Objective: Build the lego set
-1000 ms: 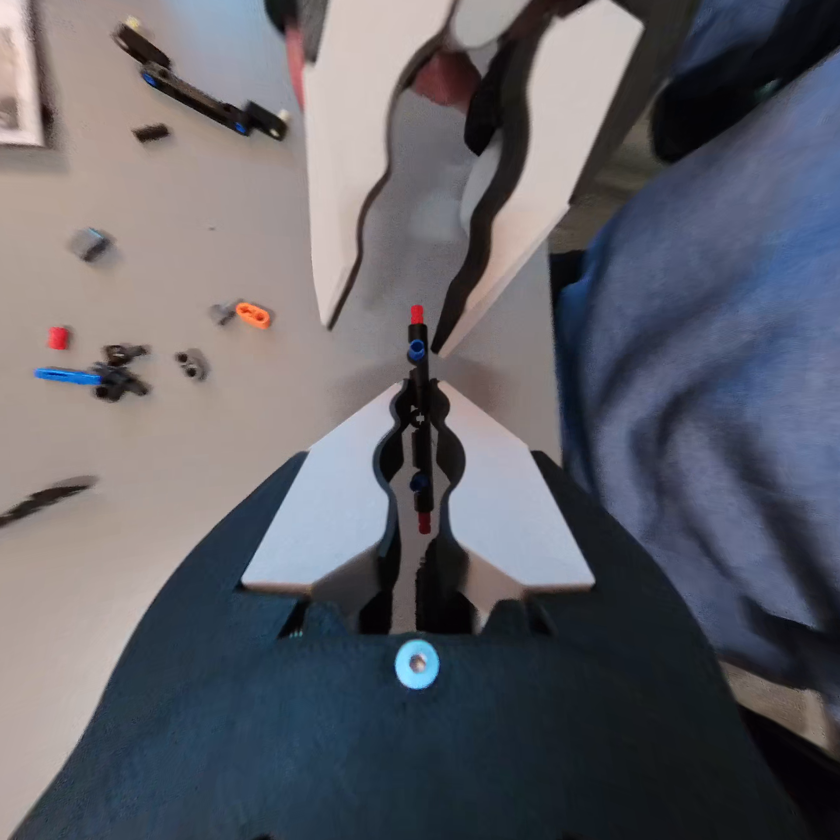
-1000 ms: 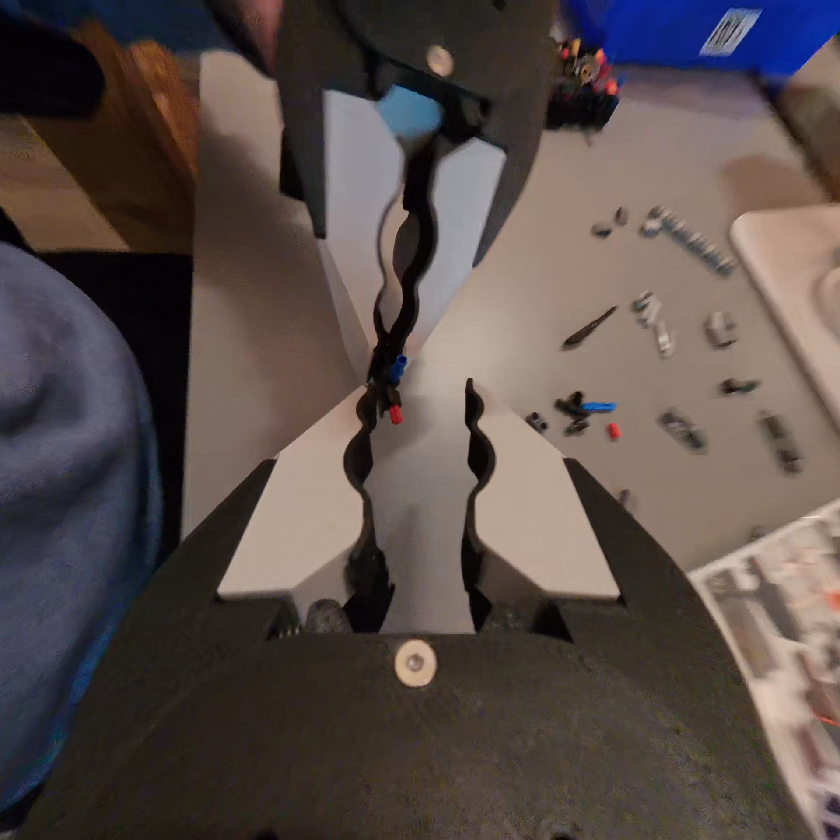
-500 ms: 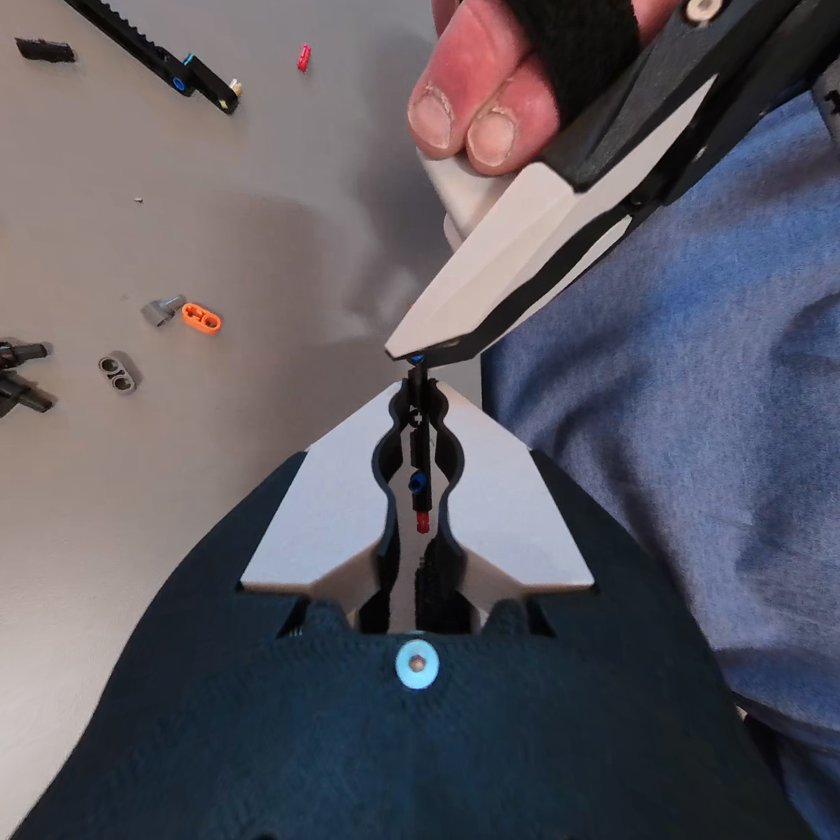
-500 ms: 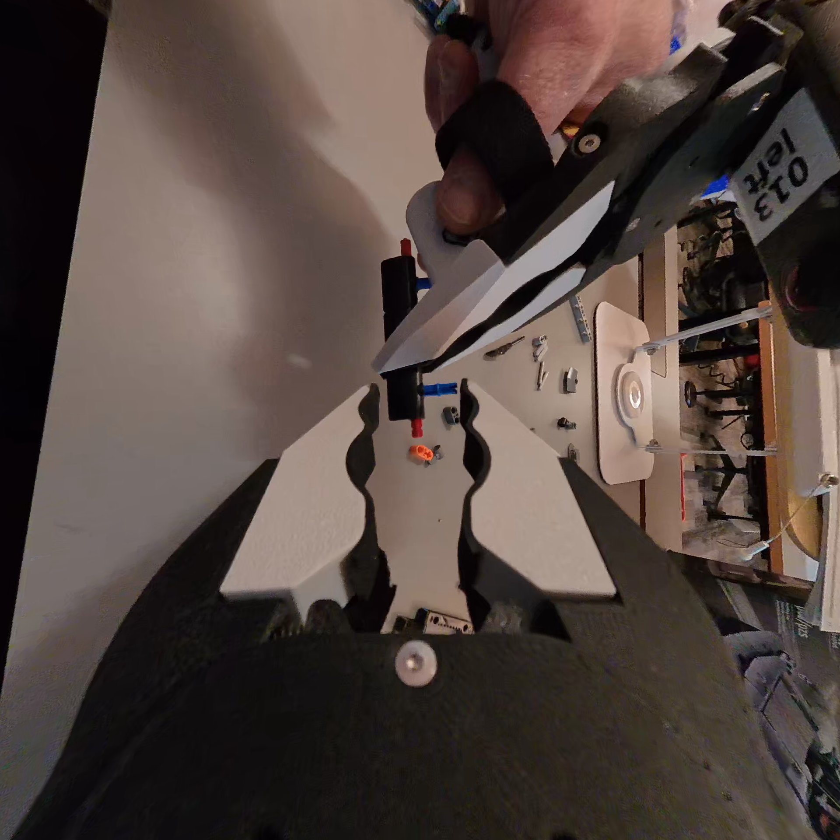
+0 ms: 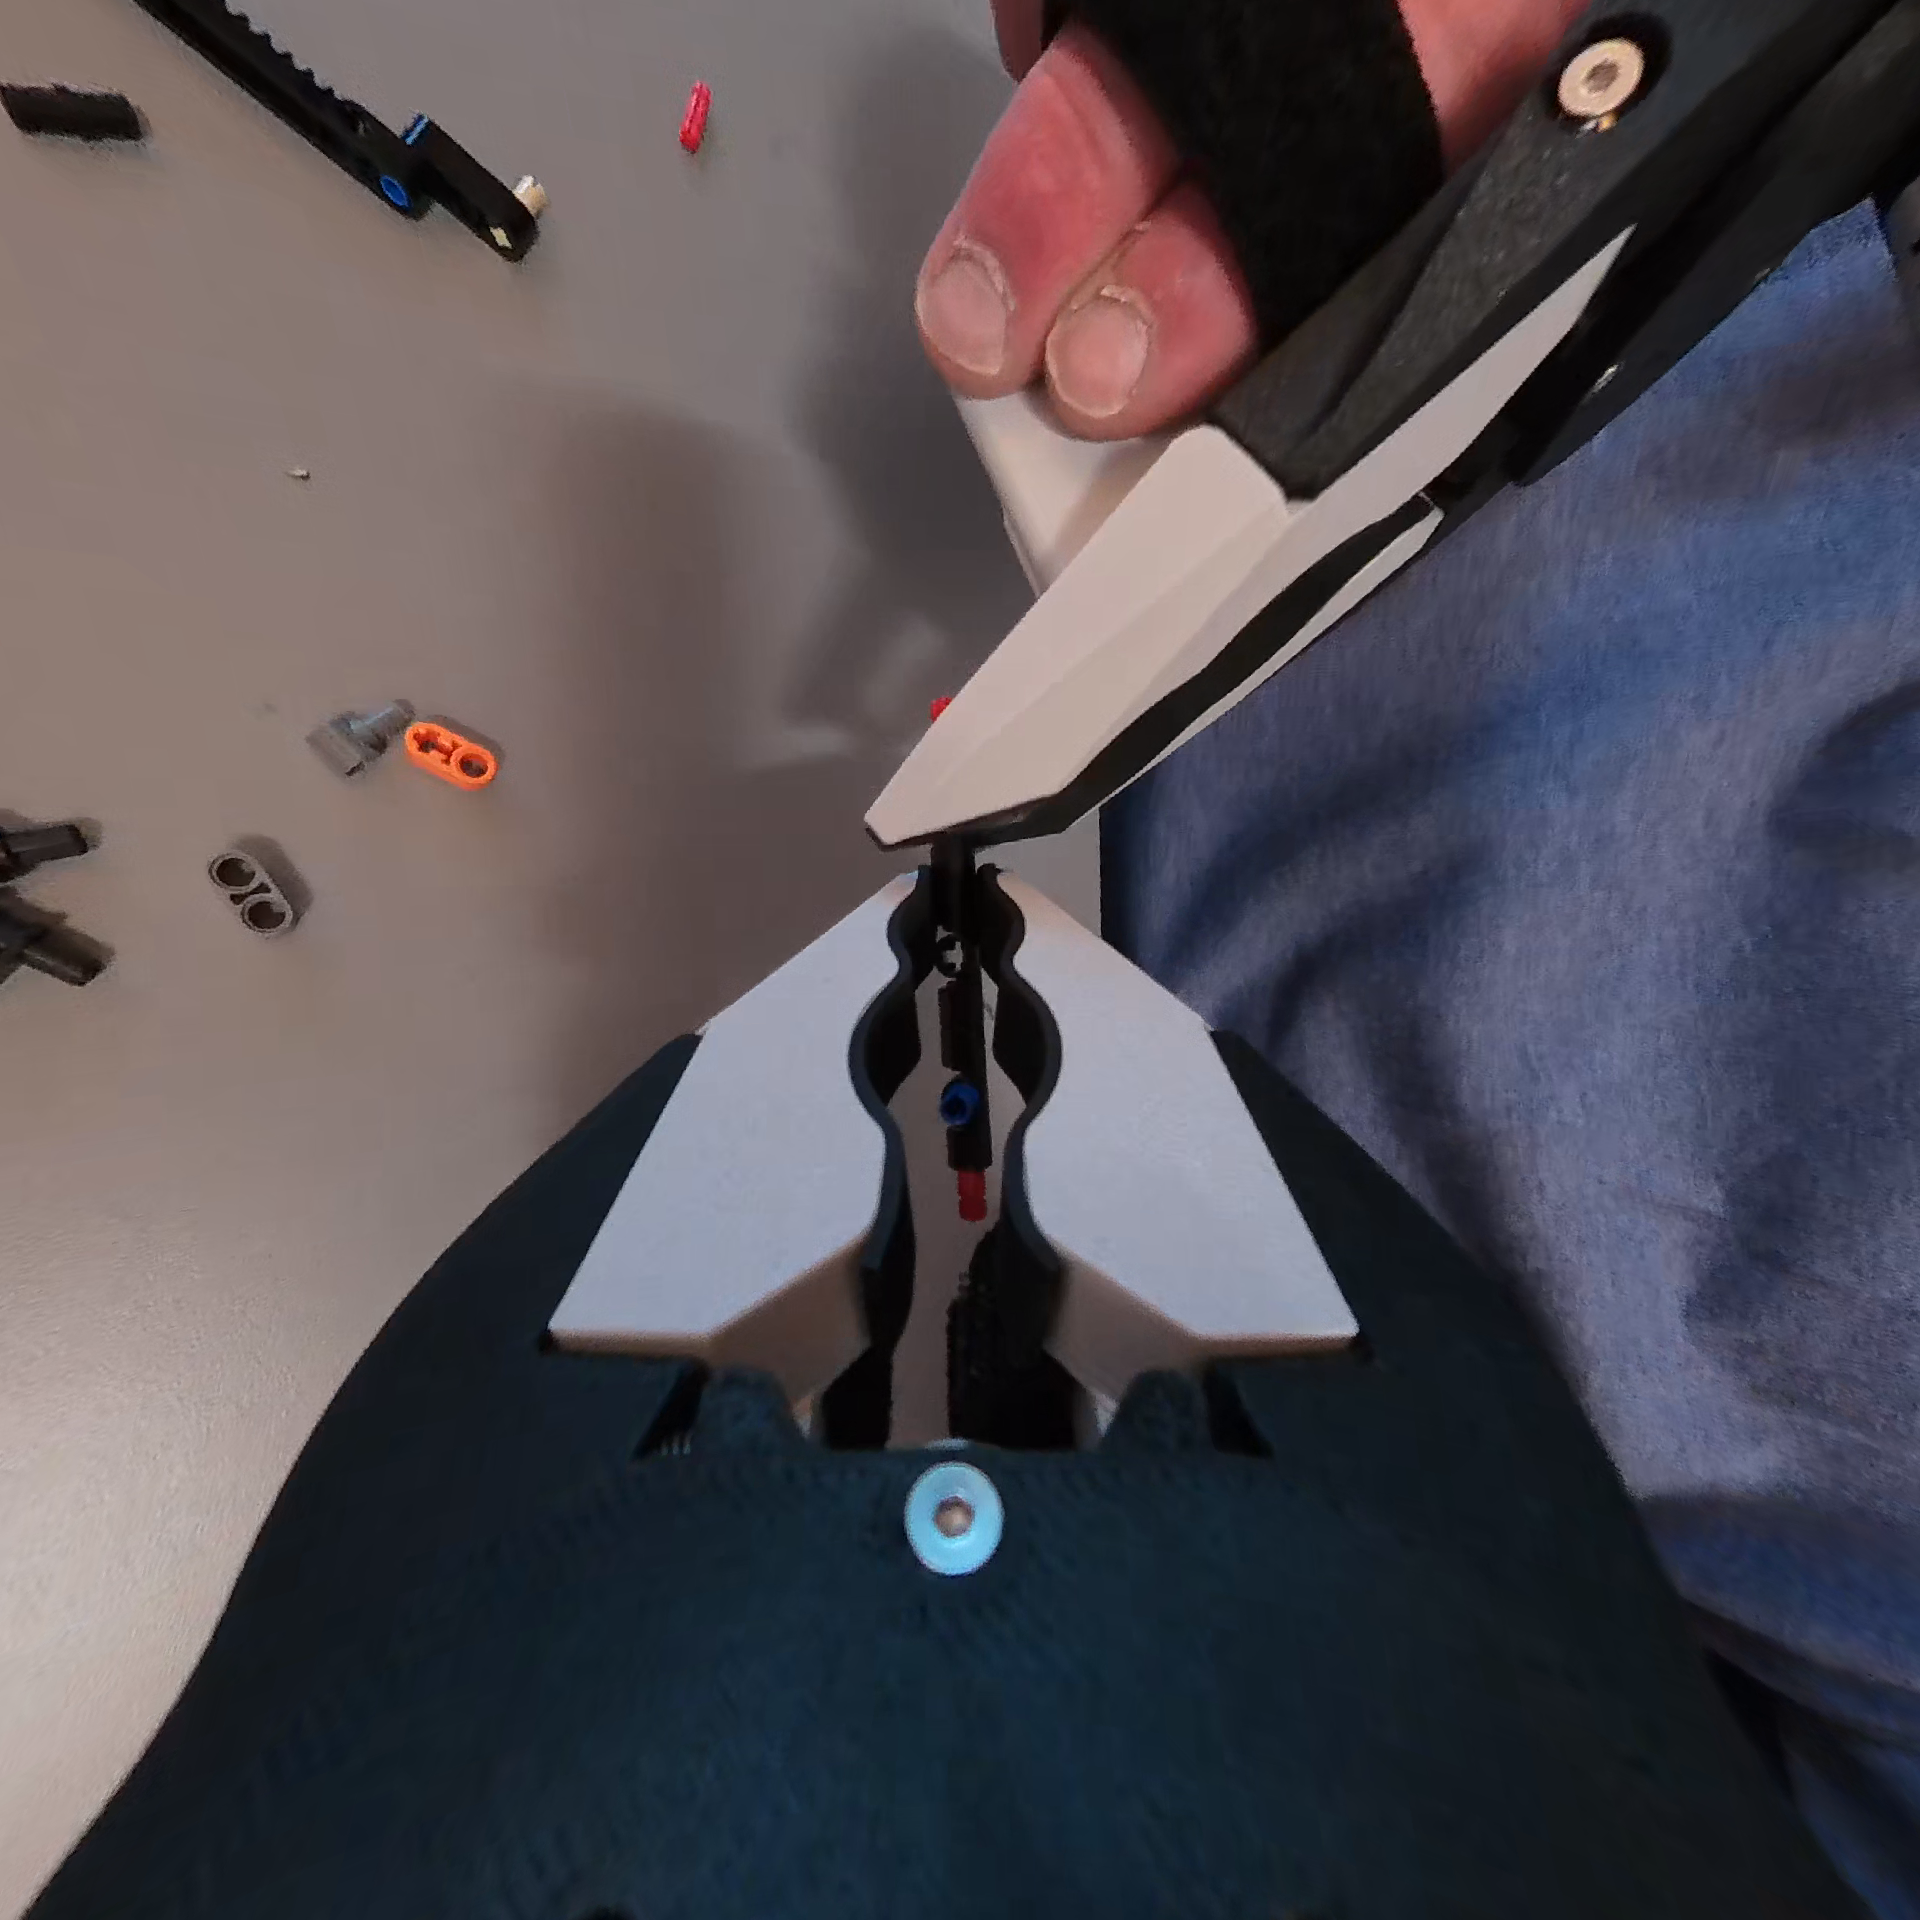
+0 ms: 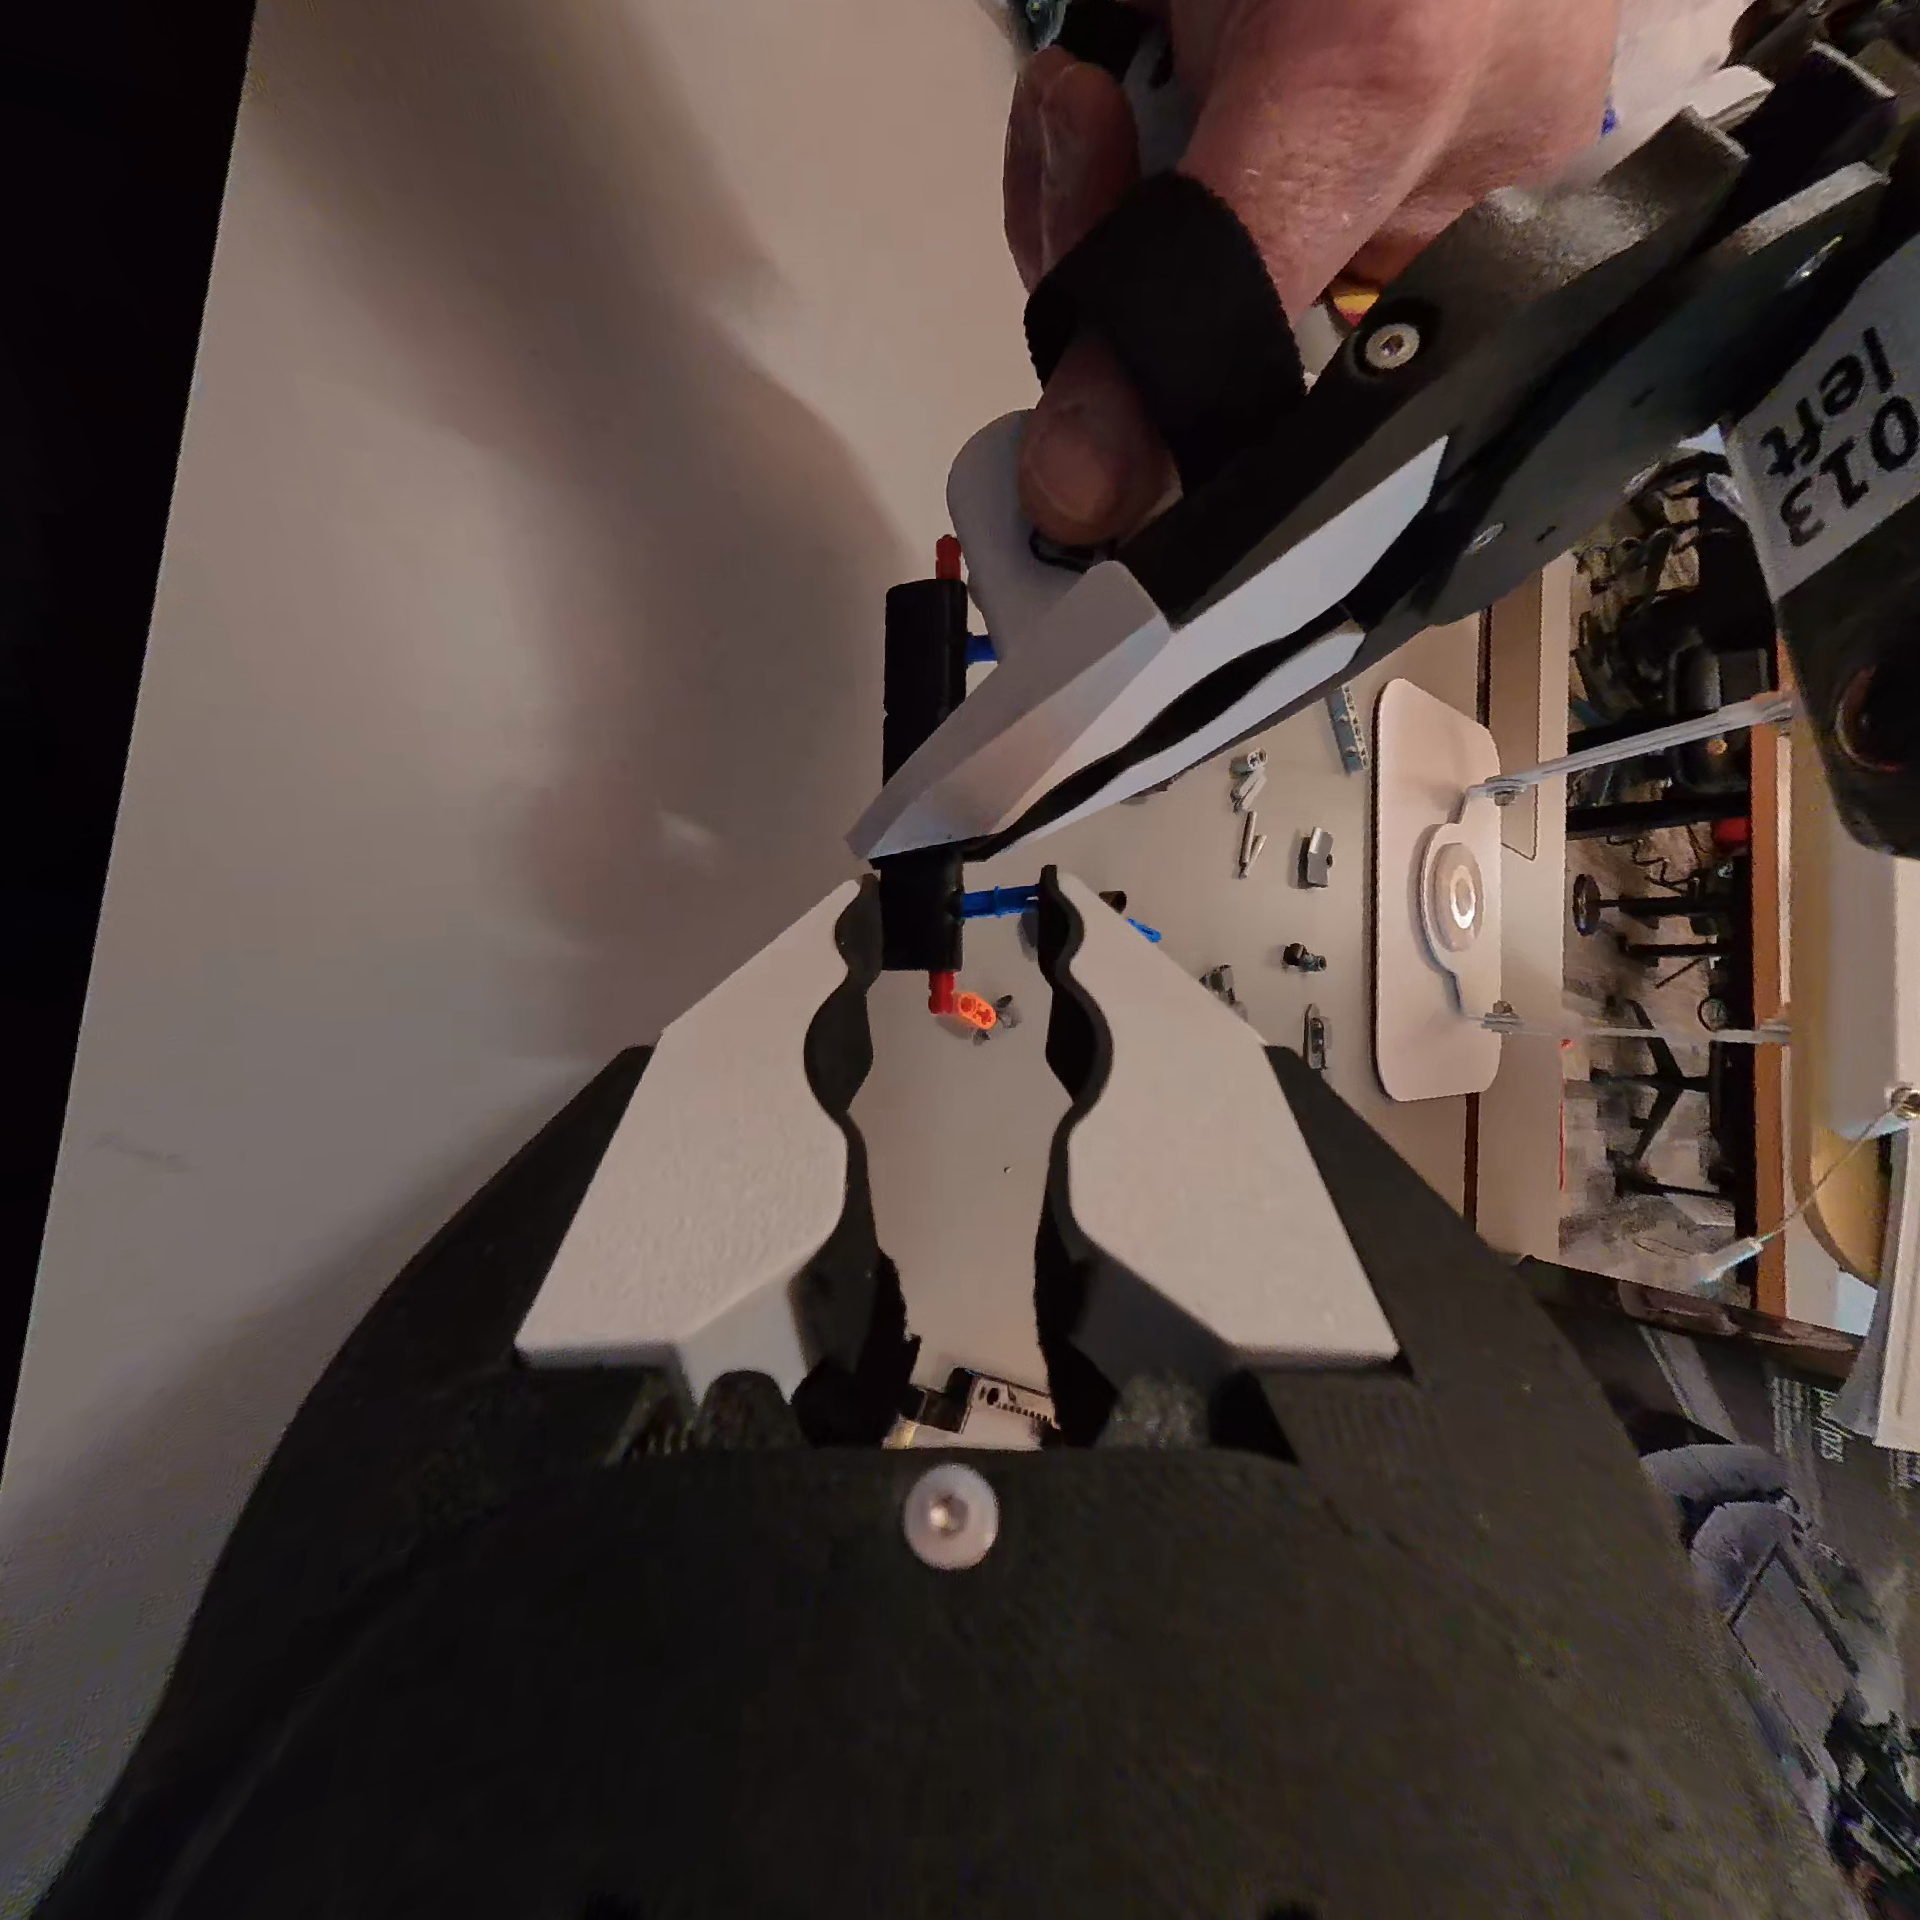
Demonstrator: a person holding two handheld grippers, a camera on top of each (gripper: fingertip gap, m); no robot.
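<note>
The left gripper [image 5: 954,883] is clamped on a black beam [image 6: 920,925] with blue and red pins, presumably steadying it for joining. The right gripper [image 6: 951,888] stands wide, its tips flanking the beam's end, at twelve o'clock from its body, not yet gripping. Loose parts, an orange link [image 5: 452,750] among them, lie on the table [image 5: 582,582]. No containers show clearly.

Two grippers show: the left gripper [image 5: 951,883] and the right gripper [image 6: 951,894]. One black beam [image 6: 920,914] carries two blue pins [image 6: 992,902] and two red pins [image 6: 941,992]. At the left of the left wrist view lie one orange link [image 5: 452,750], one grey link [image 5: 260,899], one loose red pin [image 5: 694,116] and one long black toothed bar [image 5: 343,130].
</note>
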